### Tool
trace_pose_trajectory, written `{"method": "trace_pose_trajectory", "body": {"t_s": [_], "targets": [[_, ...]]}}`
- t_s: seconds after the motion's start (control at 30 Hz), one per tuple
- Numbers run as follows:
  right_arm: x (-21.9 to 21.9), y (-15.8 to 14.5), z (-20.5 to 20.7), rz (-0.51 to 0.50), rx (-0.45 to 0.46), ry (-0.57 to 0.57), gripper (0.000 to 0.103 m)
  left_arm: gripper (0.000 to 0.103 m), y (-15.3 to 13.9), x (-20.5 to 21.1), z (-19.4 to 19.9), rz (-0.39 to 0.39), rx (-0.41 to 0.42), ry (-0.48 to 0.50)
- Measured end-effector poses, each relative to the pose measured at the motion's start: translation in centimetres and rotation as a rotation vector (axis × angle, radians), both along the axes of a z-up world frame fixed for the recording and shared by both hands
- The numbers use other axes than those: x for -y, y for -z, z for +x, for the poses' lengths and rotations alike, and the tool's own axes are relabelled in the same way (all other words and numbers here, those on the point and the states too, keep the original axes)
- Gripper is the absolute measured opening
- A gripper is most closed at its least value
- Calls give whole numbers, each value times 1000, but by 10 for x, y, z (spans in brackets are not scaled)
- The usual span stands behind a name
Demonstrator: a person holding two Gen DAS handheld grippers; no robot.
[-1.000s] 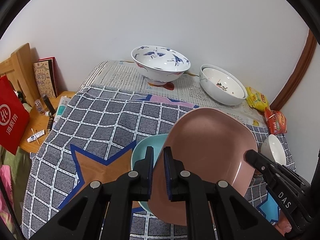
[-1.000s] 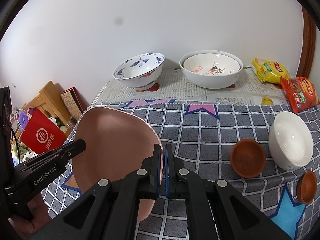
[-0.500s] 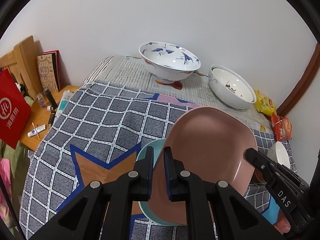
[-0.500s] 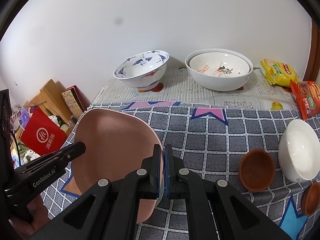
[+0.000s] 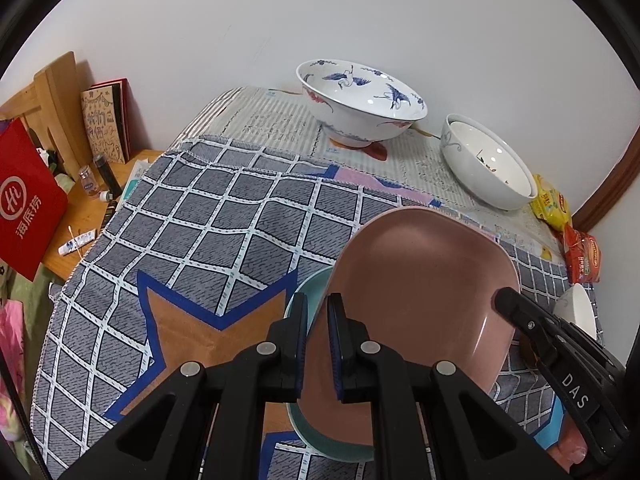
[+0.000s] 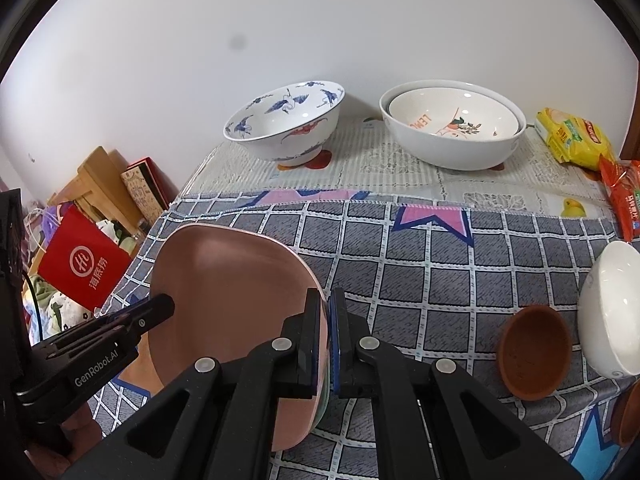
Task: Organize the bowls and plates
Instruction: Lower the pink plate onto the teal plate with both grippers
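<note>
A pink square plate [image 5: 420,280] [image 6: 224,288] hangs tilted just above a teal plate [image 5: 316,284] that lies on the checked cloth. My left gripper [image 5: 317,344] is shut on the pink plate's near left rim. On the opposite rim my right gripper [image 6: 328,332] is shut as well, and a sliver of the teal plate [image 6: 323,400] shows below it. Each view catches the other gripper at the plate's far side: the right gripper [image 5: 506,300] and the left gripper [image 6: 164,306]. Whether the two plates touch is hidden.
At the back stand a blue-and-white crane bowl [image 6: 284,120] and two nested white bowls [image 6: 452,128]. A small white bowl [image 6: 612,308] and two brown dishes [image 6: 534,350] sit at the right. Snack packets [image 6: 572,136] lie back right; a red bag [image 6: 84,264] is off the left edge.
Both grippers have brought the pink plate a little lower and sideways over the teal plate. Both grips look unchanged.
</note>
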State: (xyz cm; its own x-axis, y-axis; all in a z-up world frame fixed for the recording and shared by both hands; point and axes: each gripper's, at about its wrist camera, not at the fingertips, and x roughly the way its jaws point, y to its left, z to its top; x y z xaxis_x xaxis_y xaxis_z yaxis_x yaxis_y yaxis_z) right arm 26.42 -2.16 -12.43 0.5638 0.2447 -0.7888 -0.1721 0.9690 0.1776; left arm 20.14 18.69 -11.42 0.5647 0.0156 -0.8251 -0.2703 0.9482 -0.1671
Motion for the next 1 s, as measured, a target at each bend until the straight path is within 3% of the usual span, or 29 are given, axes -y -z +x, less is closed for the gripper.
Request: {"method": "trace_pose_trajectory", "body": {"t_s": [0.77,1.0], "targets": [[-11,25,22,-21,-50,-36,9,10,19,0,4,21,-61,6],[-8,24,17,5,-63,-43,10,15,16,4,-1,43,-70,26]]}}
